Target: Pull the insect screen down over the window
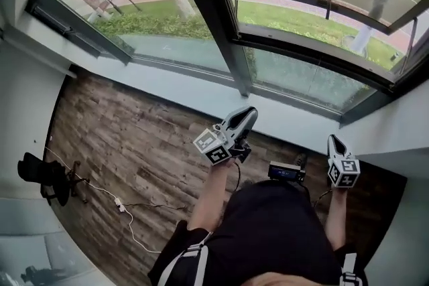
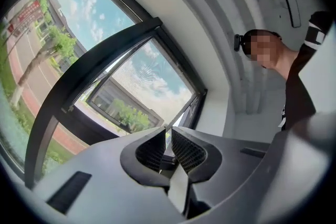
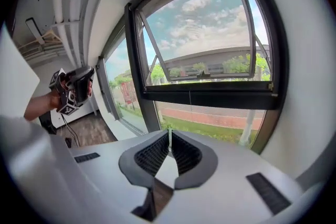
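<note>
The window [image 3: 210, 44] has a dark frame, and its top-hung sash [image 1: 322, 3] is tilted open outward. A thin cord [image 3: 190, 98] hangs at the middle of the sash's lower bar. I cannot make out the insect screen itself. My left gripper [image 1: 248, 114] is raised in front of the sill, pointing up at the window [image 2: 142, 86]. Its jaws [image 2: 169, 129] stand almost together with nothing between them, and it also shows at the left of the right gripper view [image 3: 84, 78]. My right gripper [image 1: 333, 138] is lower and further right. Its tips [image 3: 169, 132] meet on nothing and are well short of the cord.
A white sill [image 1: 201, 94] runs under the glass, above a wood-plank floor [image 1: 134, 144]. A black office chair [image 1: 43, 177] stands at the left, with a white cable and plug strip [image 1: 120, 204] beside it. A small black device [image 1: 287, 172] lies between the grippers. White walls flank the window.
</note>
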Tool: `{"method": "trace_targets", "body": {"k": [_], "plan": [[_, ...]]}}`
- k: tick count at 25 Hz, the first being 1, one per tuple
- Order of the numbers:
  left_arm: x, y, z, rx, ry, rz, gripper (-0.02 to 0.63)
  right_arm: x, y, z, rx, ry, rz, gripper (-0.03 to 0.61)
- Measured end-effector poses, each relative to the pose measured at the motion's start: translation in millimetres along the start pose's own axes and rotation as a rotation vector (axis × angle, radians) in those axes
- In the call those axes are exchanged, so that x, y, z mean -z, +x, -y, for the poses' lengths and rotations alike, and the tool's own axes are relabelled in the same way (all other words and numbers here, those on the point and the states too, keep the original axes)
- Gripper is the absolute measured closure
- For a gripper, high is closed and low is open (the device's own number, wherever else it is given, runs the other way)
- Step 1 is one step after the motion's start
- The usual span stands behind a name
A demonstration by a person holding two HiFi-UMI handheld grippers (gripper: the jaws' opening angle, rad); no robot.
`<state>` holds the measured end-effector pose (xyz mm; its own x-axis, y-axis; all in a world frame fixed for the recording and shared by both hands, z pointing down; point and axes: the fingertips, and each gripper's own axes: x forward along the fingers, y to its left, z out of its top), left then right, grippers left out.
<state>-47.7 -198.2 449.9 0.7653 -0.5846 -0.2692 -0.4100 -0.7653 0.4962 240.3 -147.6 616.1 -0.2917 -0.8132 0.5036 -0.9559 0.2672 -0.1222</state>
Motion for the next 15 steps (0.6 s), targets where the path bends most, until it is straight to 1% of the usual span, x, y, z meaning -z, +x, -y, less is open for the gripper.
{"method": "trace_targets", "body": {"k": [2,4,6,8,11,13,15], "plan": [[-9,-36,1,0.029,-0.011,0.026,0.574,7,-9,-44,-0.018,0.066,0.034,0.557],[-16,-72,0,0.041,-0.048,0.059,0.574,14,-21,-86,-0.046,0.112,0.051,0.557],[-16,-100,6,0.052,-0.107,0.093,0.574,24,-46,-109,-0.034,0.128,0.032,0.557],[-15,-123,22,0.064,-0.141,0.126,0.574,25,-81,-115,-0.004,0.126,0.026,0.557],[-28,-155,44,0.054,-0.123,0.176,0.574,8,-120,-120,0.016,0.120,0.080,0.558],[-41,-169,53,0.049,-0.095,0.202,0.574,-3,-131,-126,0.010,0.140,0.136,0.560],[-55,-172,61,0.063,-0.054,0.215,0.574,-13,-133,-130,0.000,0.163,0.193,0.560]]}}
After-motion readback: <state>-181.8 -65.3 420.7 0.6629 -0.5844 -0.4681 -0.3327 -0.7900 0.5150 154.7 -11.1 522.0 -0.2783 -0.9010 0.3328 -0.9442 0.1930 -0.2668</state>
